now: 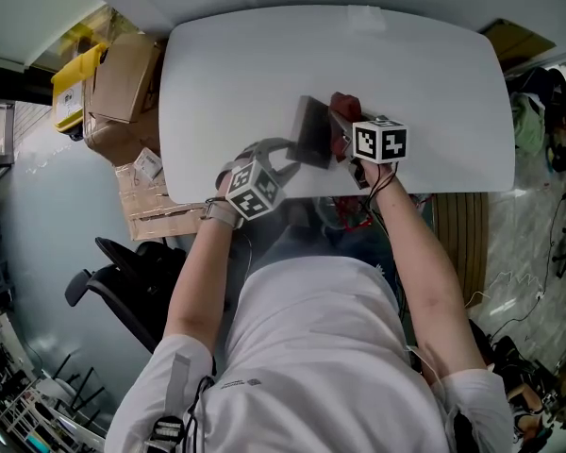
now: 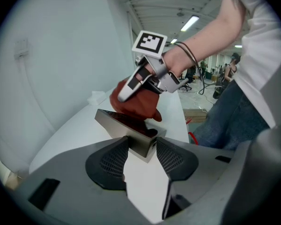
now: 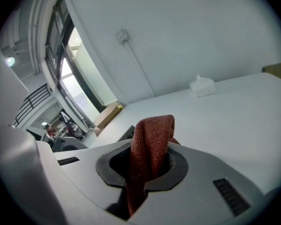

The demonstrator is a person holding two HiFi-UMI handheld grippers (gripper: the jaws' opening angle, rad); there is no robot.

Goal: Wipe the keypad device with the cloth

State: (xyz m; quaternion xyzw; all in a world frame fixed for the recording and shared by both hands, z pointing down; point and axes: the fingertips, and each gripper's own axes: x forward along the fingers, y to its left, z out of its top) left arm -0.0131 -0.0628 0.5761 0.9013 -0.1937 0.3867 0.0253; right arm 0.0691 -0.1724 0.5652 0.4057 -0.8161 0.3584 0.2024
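The keypad device [image 1: 311, 130], a dark flat slab with a metal-coloured rim, sits tilted near the front edge of the white table [image 1: 434, 92]. My left gripper [image 1: 288, 156] is shut on its near corner; in the left gripper view the device [image 2: 126, 125] is wedged between both pads [image 2: 113, 161]. My right gripper [image 1: 341, 132] is shut on a red cloth [image 1: 345, 108]. In the left gripper view the bunched cloth [image 2: 139, 108] lies on the device's top face under the right gripper [image 2: 126, 90]. In the right gripper view the cloth [image 3: 151, 142] stands up from between the jaws.
A small white packet [image 1: 363, 15] lies at the table's far edge, also the packet [image 3: 202, 86] in the right gripper view. Cardboard boxes [image 1: 123, 78] and a yellow bin [image 1: 75, 88] stand left of the table. An office chair [image 1: 123, 276] is at my left.
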